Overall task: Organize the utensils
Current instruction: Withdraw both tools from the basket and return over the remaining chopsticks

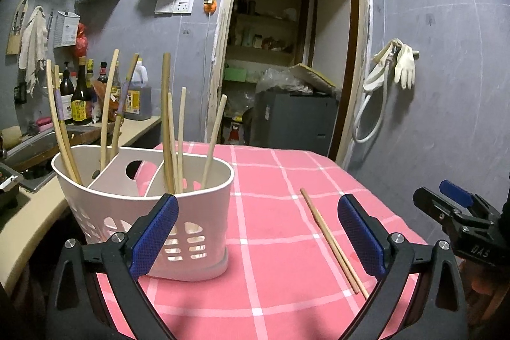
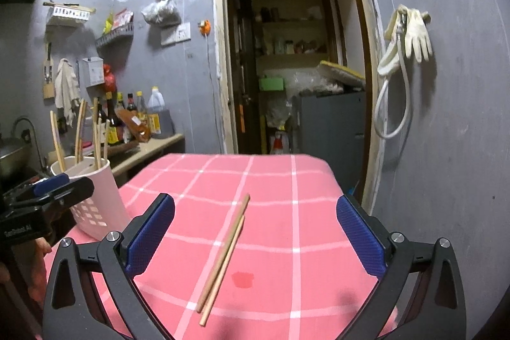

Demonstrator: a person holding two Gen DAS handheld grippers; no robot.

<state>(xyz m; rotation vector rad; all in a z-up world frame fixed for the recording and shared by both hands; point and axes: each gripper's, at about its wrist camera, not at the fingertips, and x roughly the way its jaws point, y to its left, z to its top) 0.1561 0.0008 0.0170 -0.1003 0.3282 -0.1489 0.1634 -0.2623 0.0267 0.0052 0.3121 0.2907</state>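
A white divided utensil holder (image 1: 191, 206) stands on the pink checked tablecloth (image 1: 271, 276) and holds several wooden chopsticks (image 1: 167, 123) upright. A loose pair of chopsticks (image 1: 331, 244) lies flat on the cloth to its right. My left gripper (image 1: 258, 231) is open and empty, just in front of the holder. In the right wrist view the pair of chopsticks (image 2: 224, 257) lies between the open fingers of my right gripper (image 2: 255, 235), which is empty and above the cloth. The holder (image 2: 95, 196) stands at the left there.
A kitchen counter with sauce bottles (image 1: 79, 97) and a sink (image 1: 41, 148) lies left of the table. An open doorway (image 1: 287, 53) to a storeroom is behind it. Gloves and a hose (image 1: 395, 66) hang on the right wall. A dark red spot (image 2: 244, 278) marks the cloth.
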